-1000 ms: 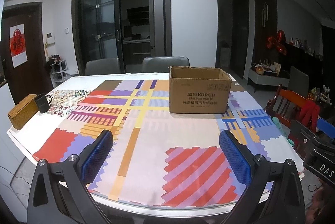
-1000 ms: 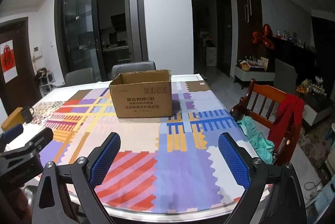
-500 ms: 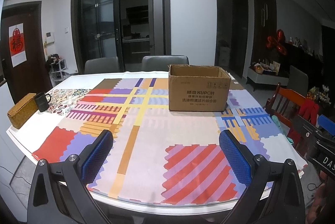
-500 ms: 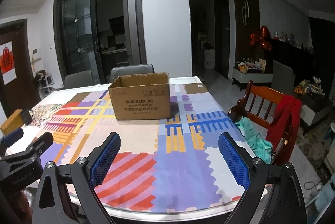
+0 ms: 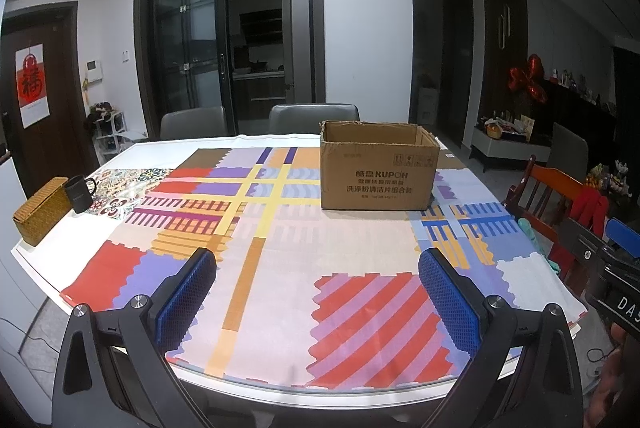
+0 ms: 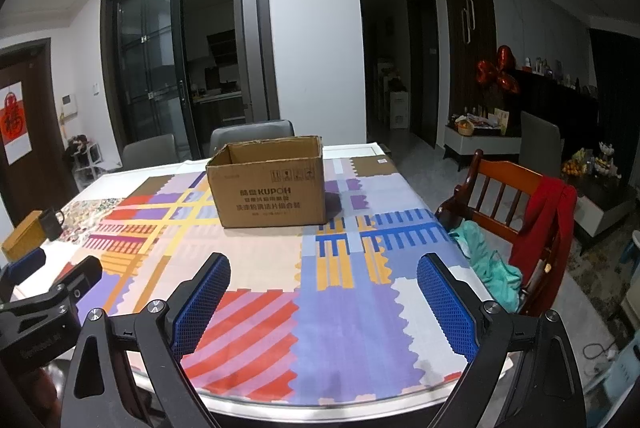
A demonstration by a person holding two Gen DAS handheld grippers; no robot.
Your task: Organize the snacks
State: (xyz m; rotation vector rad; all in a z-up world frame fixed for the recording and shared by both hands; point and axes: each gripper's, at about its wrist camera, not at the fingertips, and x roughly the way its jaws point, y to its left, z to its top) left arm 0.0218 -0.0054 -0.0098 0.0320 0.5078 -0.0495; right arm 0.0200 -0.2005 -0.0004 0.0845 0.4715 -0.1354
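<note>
An open brown cardboard box (image 5: 378, 167) stands on the far right part of the table, on a colourful patchwork cloth (image 5: 280, 248); it also shows in the right wrist view (image 6: 270, 187). Its inside is hidden from here. No snacks are in view. My left gripper (image 5: 318, 292) is open and empty above the table's near edge. My right gripper (image 6: 324, 298) is open and empty, to the right of the left one. Each gripper shows at the edge of the other's view: the right gripper (image 5: 608, 268) and the left gripper (image 6: 44, 288).
A black mug (image 5: 80, 193) and a woven basket box (image 5: 42, 216) sit at the table's left end. Two grey chairs (image 5: 314, 117) stand behind the table. A wooden chair (image 6: 516, 211) with red and teal cloth stands at the right.
Both grippers have drawn back and risen slightly, so the table and box look a little farther away. Both stay open and empty.
</note>
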